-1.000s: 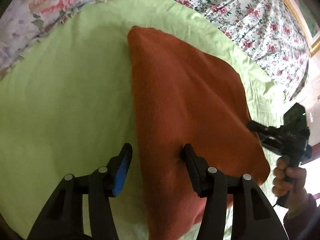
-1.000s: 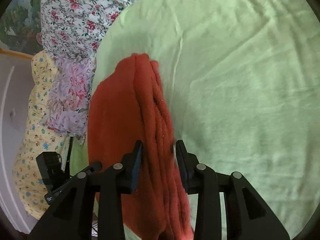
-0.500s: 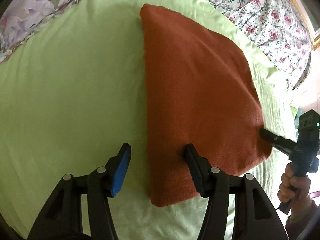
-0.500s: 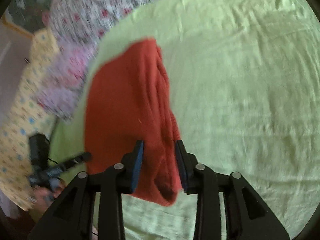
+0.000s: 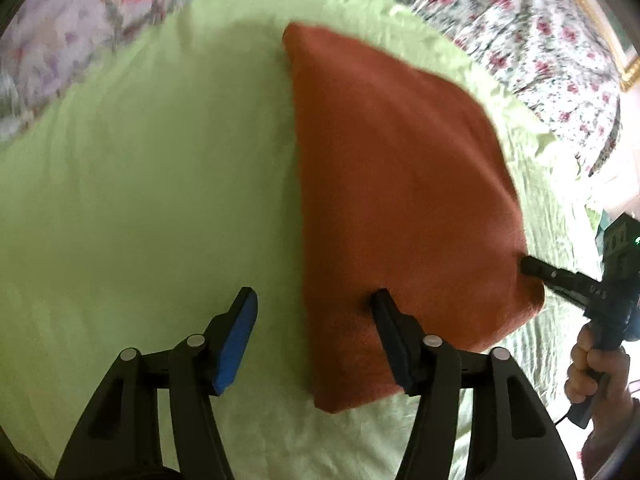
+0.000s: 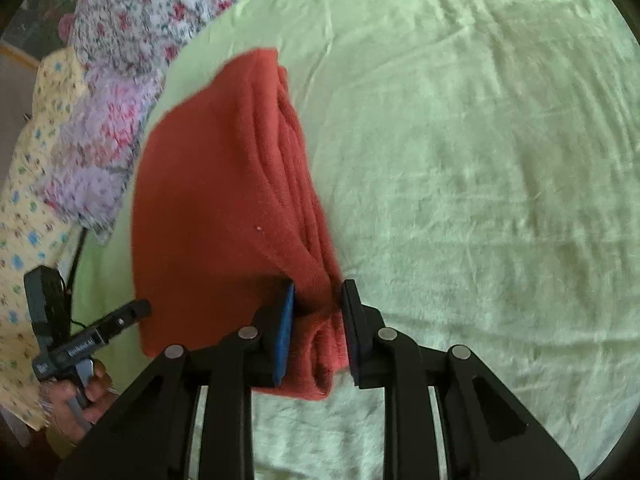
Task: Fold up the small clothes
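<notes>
Rust-orange fleecy folded cloth sits flat on our pale green sheet, toward the sheet's floral-side edge. Our right gripper has its jaws closing on the thick layered corner, fabric already bunched between them. Our left gripper stands released, straddling the opposite near edge without pinching. We reckon the trick is grabbing every layer at both corners before lifting, or the stack splays. Loads of bare sheet on the side away from the flowered bedding, so we'd fold that way.
</notes>
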A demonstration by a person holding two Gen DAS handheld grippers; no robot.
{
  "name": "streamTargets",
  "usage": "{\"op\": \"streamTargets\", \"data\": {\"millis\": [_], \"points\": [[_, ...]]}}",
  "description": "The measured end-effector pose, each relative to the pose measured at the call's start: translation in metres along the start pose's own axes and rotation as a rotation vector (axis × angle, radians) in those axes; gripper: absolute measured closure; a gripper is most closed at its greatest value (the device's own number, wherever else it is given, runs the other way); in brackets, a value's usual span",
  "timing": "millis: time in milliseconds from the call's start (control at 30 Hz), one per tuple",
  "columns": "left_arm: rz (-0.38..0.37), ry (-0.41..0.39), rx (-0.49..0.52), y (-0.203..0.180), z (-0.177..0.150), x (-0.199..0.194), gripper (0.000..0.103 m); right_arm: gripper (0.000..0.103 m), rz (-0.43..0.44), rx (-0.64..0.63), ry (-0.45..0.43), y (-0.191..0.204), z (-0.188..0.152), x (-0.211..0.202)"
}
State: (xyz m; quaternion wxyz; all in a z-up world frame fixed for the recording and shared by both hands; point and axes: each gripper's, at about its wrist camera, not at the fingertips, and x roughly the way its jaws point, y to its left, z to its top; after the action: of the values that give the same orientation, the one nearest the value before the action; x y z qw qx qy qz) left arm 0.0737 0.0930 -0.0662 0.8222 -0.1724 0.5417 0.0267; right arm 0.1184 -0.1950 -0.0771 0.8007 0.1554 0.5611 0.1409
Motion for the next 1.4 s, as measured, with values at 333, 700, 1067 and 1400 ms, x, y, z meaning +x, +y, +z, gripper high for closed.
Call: {"op": "streamTargets", "data": {"millis": [333,700,1067,1400], "points": [[-0.141,-0.125,-0.006,-0.034,0.084,0.000,0.047,0.079,0.104,-0.100,-0.104,0.050,0.072,0.003],[-0.068,-0.017,-0.036,-0.028,0.113,0.056,0.050,0.086,0.060,-0.075,-0.014,0.032,0.112,0.060],[-0.019,-0.083,0.007,-0.027,0.038,-0.006,0.041,0.083,0.110,-0.070,-0.076,0.038,0.055,-0.009],[0.014,-0.117,0.074,-0.010,-0.054,-0.055,0.028,0.075,0.055,-0.138,-0.098,0.055,-0.035,-0.046]]}}
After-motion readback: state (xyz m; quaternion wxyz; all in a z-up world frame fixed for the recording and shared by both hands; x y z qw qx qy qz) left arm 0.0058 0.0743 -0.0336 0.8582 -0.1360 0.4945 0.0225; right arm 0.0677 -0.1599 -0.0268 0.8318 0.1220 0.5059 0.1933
